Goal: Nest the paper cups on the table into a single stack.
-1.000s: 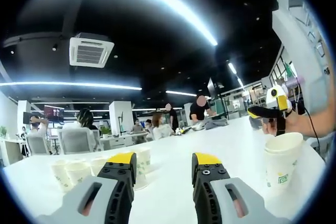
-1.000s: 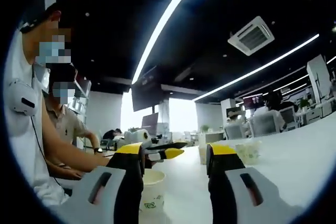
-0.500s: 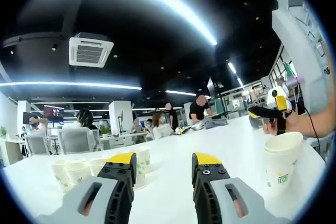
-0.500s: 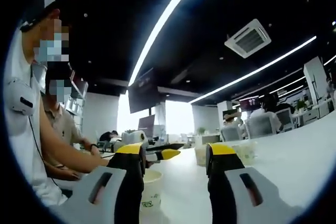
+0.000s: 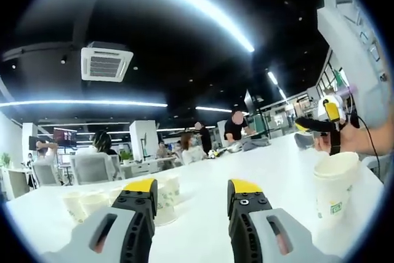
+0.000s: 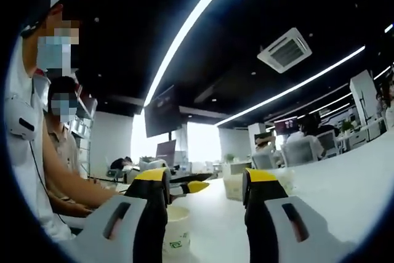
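In the left gripper view my left gripper [image 5: 192, 189] stands open above the white table [image 5: 271, 164], nothing between its yellow-tipped jaws. Several loose paper cups [image 5: 86, 203] stand at the left, one more cup [image 5: 165, 194] just behind the left jaw. A short stack of nested cups [image 5: 335, 183] stands at the right. Behind that stack a hand holds the right gripper [image 5: 324, 125]. In the right gripper view my right gripper [image 6: 204, 180] is open; the stack of cups [image 6: 176, 231] sits low, partly behind its left jaw. The loose cups [image 6: 235, 186] stand farther off.
A person in white [image 6: 24, 152] sits close at the left of the right gripper view, another behind. Office chairs [image 5: 89, 165], desks and several people [image 5: 234, 129] lie beyond the table's far edge. Bare tabletop stretches between the loose cups and the stack.
Both views have shifted a little with the hands. The cups stand where they were and both grippers stay open.
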### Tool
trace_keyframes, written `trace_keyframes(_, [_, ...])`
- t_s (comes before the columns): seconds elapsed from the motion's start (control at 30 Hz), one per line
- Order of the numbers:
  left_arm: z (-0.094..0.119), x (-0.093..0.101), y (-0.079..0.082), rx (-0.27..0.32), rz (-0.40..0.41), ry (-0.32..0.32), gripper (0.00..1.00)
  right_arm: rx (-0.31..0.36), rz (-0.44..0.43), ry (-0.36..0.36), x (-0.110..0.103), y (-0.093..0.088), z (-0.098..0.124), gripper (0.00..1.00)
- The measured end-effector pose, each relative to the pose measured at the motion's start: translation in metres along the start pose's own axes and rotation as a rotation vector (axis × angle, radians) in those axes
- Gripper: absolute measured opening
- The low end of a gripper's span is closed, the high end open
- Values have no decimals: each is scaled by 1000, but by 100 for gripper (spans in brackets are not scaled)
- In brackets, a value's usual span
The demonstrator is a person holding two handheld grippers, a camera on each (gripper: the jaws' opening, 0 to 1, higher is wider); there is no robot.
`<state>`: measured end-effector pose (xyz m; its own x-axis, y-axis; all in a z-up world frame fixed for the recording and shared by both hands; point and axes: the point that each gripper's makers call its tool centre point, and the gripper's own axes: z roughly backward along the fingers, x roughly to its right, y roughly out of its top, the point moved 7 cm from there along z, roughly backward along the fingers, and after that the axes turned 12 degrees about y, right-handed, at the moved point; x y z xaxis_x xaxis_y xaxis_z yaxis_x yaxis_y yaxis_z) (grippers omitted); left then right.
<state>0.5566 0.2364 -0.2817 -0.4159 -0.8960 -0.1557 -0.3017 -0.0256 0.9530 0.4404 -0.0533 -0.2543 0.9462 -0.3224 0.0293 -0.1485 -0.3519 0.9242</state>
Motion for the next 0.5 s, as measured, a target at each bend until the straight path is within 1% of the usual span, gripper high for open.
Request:
trace_keyframes(0.1, [-3,-13,4,-3,11,53,52,10,17,-1,-5,7,0,50])
trace_keyframes(0.13, [-3,-21,2,-30,23,100,52,15,20,-1,-7,10,0,50])
trace_keyframes(0.17, [-2,-26,2,-46,56,109,53,19,22,-2,-8,12,1,50])
trace_keyframes(0.23, [0,-34,3,-46,87,138,54,25,28,-3,-10,16,1,50])
trace_keyframes(0.3, [4,-51,4,-46,130,191,54,34,38,-2,-12,21,3,50])
trace_keyframes(0.4, [10,-80,3,-63,151,261,53,42,43,-9,-13,23,7,50])
trace_keyframes(0.43, [11,-88,4,-59,157,271,53,41,42,-13,-12,23,8,50])
trace_keyframes(0.5, [13,-109,4,-68,159,315,53,37,38,-22,-10,22,11,50])
